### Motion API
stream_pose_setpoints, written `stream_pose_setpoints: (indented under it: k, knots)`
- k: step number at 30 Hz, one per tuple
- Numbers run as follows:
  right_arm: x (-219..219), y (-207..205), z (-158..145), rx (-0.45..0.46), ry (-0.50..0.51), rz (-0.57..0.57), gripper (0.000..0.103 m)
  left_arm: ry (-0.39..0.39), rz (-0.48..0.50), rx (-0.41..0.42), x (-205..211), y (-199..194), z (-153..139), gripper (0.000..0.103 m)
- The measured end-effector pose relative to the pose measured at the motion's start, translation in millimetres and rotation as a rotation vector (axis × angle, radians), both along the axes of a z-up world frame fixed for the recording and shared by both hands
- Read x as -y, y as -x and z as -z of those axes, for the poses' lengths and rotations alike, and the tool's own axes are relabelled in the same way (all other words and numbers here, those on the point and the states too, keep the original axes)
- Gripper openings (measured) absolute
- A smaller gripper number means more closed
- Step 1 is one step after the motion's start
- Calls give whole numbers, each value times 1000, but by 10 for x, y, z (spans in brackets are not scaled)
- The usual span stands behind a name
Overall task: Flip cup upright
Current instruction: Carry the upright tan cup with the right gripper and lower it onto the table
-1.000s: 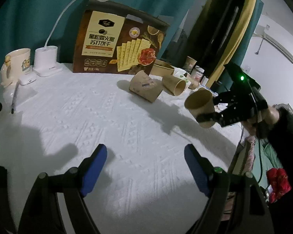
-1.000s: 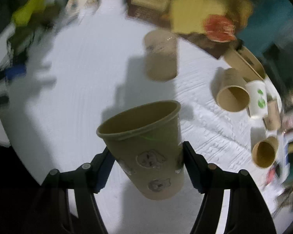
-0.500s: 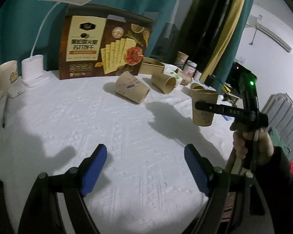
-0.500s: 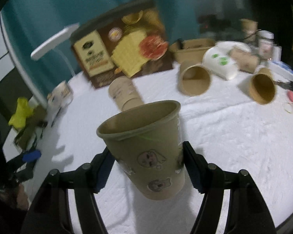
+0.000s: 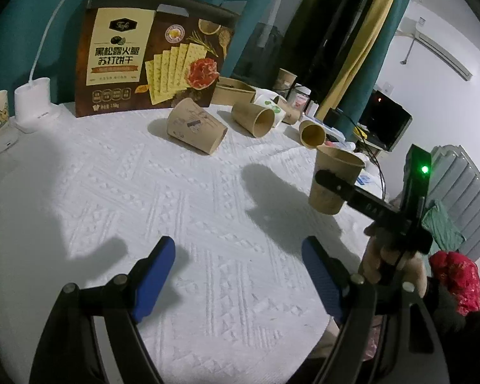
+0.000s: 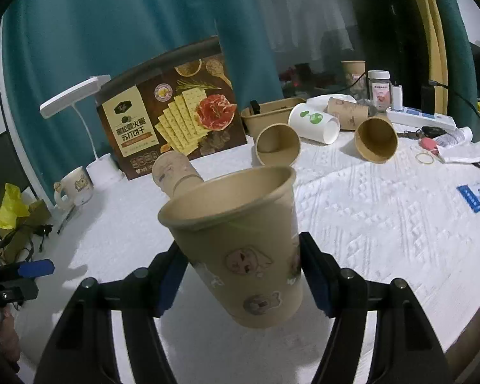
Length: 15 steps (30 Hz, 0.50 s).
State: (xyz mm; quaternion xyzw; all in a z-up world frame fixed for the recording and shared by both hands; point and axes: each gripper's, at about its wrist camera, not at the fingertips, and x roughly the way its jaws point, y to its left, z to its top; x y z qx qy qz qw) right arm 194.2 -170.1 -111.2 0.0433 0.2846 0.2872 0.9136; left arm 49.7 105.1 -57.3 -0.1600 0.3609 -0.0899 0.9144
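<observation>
My right gripper (image 6: pixel 240 272) is shut on a brown paper cup (image 6: pixel 240 243) with small face stickers. The cup is mouth up, close to upright, and is held a little above the white tablecloth (image 6: pixel 384 224). In the left wrist view the same cup (image 5: pixel 334 179) hangs at the table's right side in the right gripper (image 5: pixel 332 182). My left gripper (image 5: pixel 238 275) is open and empty, low over the near part of the cloth (image 5: pixel 176 192).
Several paper cups lie on their sides: one by the cracker box (image 5: pixel 195 126), two further right (image 5: pixel 254 118) (image 5: pixel 310 132). The cracker box (image 5: pixel 153 64), a white lamp (image 5: pixel 35 102) and a mug (image 6: pixel 73 187) stand at the back. A white cup (image 6: pixel 313 123), jar (image 6: pixel 380 88) and clutter sit at the far right.
The right gripper has turned the cup from tilted to nearly upright and lowered it toward the cloth. The left gripper has stayed open in place.
</observation>
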Motion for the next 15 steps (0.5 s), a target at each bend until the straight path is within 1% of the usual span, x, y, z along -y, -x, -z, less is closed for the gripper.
stream_pose_setpoints:
  k: [4, 8, 11, 13, 15]
  knots:
    - [-81, 52, 45, -14, -34, -4, 65, 8, 7, 0, -5, -23, -3, 81]
    - [-220, 110, 80, -20, -38, -27, 65, 17, 2, 0, -34, -22, 6, 81]
    - [-330, 147, 145, -28, -18, -36, 65, 20, -3, -3, -62, -5, 17, 81]
    - [-398, 197, 179, -13, 20, -29, 65, 19, -7, -5, -78, 4, 17, 81]
    - [-428, 249, 198, 1, 37, -35, 65, 16, -10, -7, -91, 10, 19, 81]
